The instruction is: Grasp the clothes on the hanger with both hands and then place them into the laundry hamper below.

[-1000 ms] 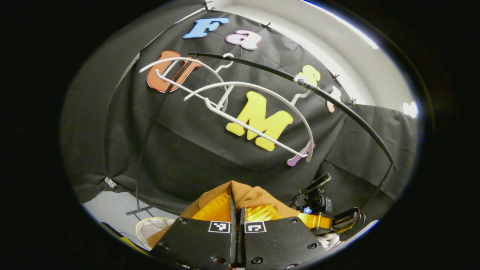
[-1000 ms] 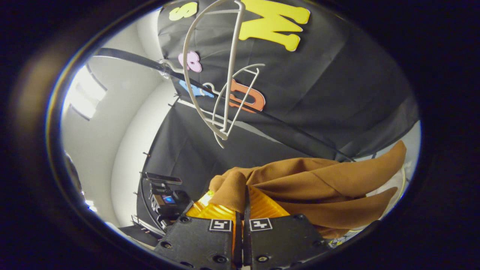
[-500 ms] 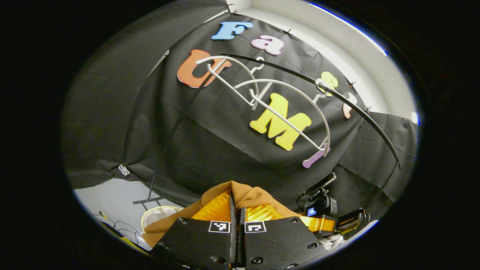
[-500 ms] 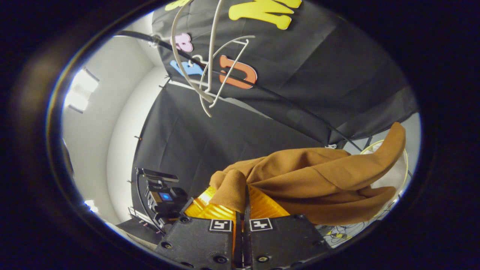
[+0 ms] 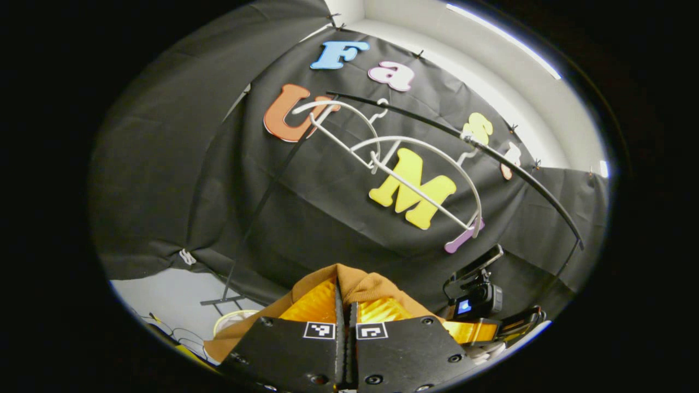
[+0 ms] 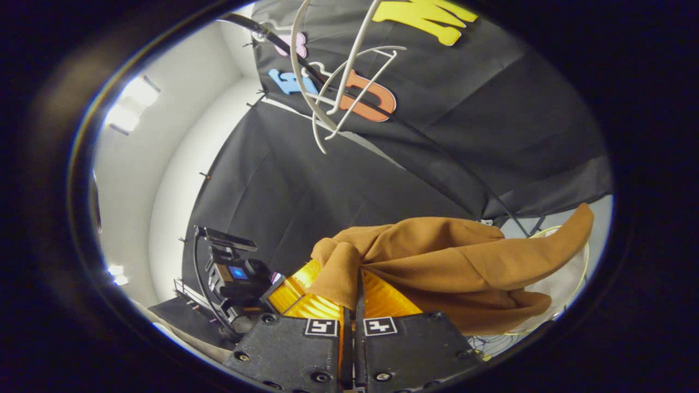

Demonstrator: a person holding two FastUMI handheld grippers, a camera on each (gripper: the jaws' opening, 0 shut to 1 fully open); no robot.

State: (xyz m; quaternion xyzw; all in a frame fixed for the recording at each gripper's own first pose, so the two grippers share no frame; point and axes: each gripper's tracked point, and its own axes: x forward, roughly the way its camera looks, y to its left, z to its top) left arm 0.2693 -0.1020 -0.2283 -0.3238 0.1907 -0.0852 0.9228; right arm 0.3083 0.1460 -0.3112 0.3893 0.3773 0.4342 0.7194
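Right gripper view: hand-held gripper pinching garment.

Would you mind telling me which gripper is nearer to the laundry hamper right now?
Probably right: the hamper looks large beyond the right gripper; from the left gripper it looks small and low.

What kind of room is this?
Probably a small laundry practice booth: black cloth walls, white hangers on a black rail, and a brown garment held above a hamper.
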